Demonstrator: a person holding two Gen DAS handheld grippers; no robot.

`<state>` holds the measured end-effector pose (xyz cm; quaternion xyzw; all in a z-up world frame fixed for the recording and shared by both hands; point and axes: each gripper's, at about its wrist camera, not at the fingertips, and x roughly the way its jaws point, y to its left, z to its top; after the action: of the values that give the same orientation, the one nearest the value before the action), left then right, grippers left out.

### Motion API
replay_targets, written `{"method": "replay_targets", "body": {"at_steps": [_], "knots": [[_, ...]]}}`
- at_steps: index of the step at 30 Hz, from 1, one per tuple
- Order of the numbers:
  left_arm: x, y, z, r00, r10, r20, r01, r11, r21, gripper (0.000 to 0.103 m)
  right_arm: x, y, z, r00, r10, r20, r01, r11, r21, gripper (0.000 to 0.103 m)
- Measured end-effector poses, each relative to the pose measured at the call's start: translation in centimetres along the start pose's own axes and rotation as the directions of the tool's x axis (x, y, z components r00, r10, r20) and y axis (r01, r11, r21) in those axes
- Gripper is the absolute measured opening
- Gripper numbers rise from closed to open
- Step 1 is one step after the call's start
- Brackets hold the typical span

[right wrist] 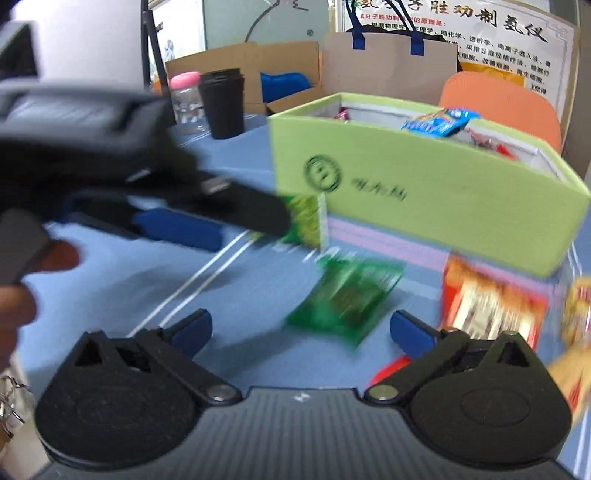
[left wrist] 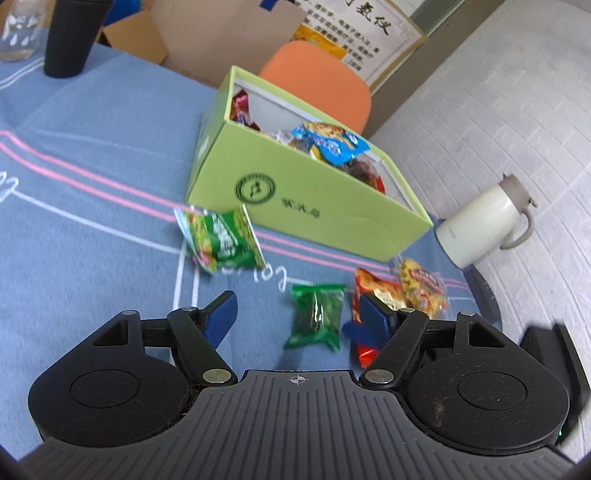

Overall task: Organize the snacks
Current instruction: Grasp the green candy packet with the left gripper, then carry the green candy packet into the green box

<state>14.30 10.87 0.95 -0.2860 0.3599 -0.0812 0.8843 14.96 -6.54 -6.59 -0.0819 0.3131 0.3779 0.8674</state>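
Observation:
A light green box (left wrist: 303, 199) holding several snack packets stands on the blue tablecloth; it also shows in the right wrist view (right wrist: 424, 206). Loose on the cloth lie a large green packet (left wrist: 221, 240), a small dark green packet (left wrist: 316, 319), a red packet (left wrist: 373, 295) and a yellow packet (left wrist: 423, 288). My left gripper (left wrist: 299, 317) is open and empty, with the small green packet between its blue fingertips. My right gripper (right wrist: 301, 330) is open and empty, just short of the same small green packet (right wrist: 349, 299). The left gripper (right wrist: 177, 225) crosses the right wrist view.
A white thermos jug (left wrist: 484, 221) stands at the table's right edge. A black cup (left wrist: 72, 37) and a glass jar (left wrist: 20, 31) stand at the far left. An orange chair (left wrist: 321, 81), cardboard boxes and a paper bag (right wrist: 391, 66) are behind the table.

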Motion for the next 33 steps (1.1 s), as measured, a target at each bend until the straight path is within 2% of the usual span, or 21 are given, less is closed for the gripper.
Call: {"method": "replay_targets", "body": {"at_steps": [4, 6, 10, 14, 19, 23, 24, 25, 26, 27, 28, 29, 30, 33], "knots": [[-0.4, 0.1, -1.2, 1.0, -0.001, -0.014, 0.001, 1.0, 0.003, 0.058, -2.3, 1.6, -1.8, 0.999, 0.019, 0.048, -0.021, 0.999, 0.045, 0.102], [-0.5, 0.2, -1.5, 1.0, -0.001, -0.016, 0.001, 1.0, -0.002, 0.058, -2.9, 1.4, -1.5, 0.997, -0.01, 0.074, 0.007, 0.999, 0.036, 0.102], [0.1, -0.3, -0.8, 1.0, 0.001, -0.017, 0.0, 1.0, 0.009, 0.059, -1.7, -1.0, 0.7, 0.996, -0.055, 0.067, 0.051, 0.997, 0.065, 0.102], [2.0, -1.4, 0.7, 0.999, 0.009, -0.05, -0.007, 1.0, 0.03, 0.058, 0.3, -1.9, 1.6, 0.994, -0.098, 0.056, 0.096, 0.995, 0.036, 0.102], [5.0, -3.1, 2.1, 0.994, -0.002, -0.113, 0.011, 0.996, 0.086, 0.057, 1.6, -2.6, 2.6, 0.995, -0.075, 0.071, 0.072, 0.997, 0.037, 0.102], [6.3, -3.4, 1.9, 0.989, 0.05, -0.142, -0.028, 0.988, 0.155, 0.055, 2.2, -2.1, 2.4, 0.994, -0.094, 0.062, 0.094, 0.996, -0.001, 0.102], [6.4, -3.2, 1.7, 0.988, 0.057, -0.144, -0.034, 0.987, 0.157, 0.053, 2.5, -1.9, 2.3, 0.994, -0.094, 0.06, 0.095, 0.995, -0.016, 0.102], [6.6, -3.0, 1.5, 0.987, 0.057, -0.148, -0.034, 0.988, 0.153, 0.047, 2.8, -1.7, 2.3, 0.994, -0.09, 0.056, 0.092, 0.995, -0.032, 0.101], [6.7, -2.8, 1.3, 0.988, 0.048, -0.143, -0.026, 0.988, 0.152, 0.046, 3.1, -1.4, 2.3, 0.996, -0.082, 0.039, 0.084, 0.995, -0.047, 0.091], [6.7, -2.8, 1.1, 0.989, 0.054, -0.135, -0.032, 0.986, 0.162, 0.029, 3.1, -1.4, 2.2, 0.995, -0.093, 0.042, 0.094, 0.995, -0.041, 0.074], [6.7, -2.8, 0.9, 0.987, 0.062, -0.147, -0.036, 0.984, 0.174, 0.013, 2.6, -1.5, 2.1, 0.995, -0.092, 0.048, 0.094, 0.995, -0.035, 0.069], [6.5, -2.6, 0.7, 0.987, 0.051, -0.151, -0.024, 0.985, 0.172, 0.007, 2.1, -1.6, 2.0, 0.994, -0.096, 0.051, 0.098, 0.995, -0.029, 0.057], [6.0, -2.5, 0.5, 0.988, 0.033, -0.154, -0.009, 0.988, 0.156, 0.001, 1.5, -1.6, 1.9, 0.995, -0.084, 0.056, 0.085, 0.996, -0.023, 0.055], [4.0, -2.9, 0.7, 0.993, -0.012, -0.121, 0.029, 0.99, 0.138, 0.001, -0.6, -0.5, 2.3, 0.989, -0.101, 0.107, 0.107, 0.993, -0.056, 0.056]]}}
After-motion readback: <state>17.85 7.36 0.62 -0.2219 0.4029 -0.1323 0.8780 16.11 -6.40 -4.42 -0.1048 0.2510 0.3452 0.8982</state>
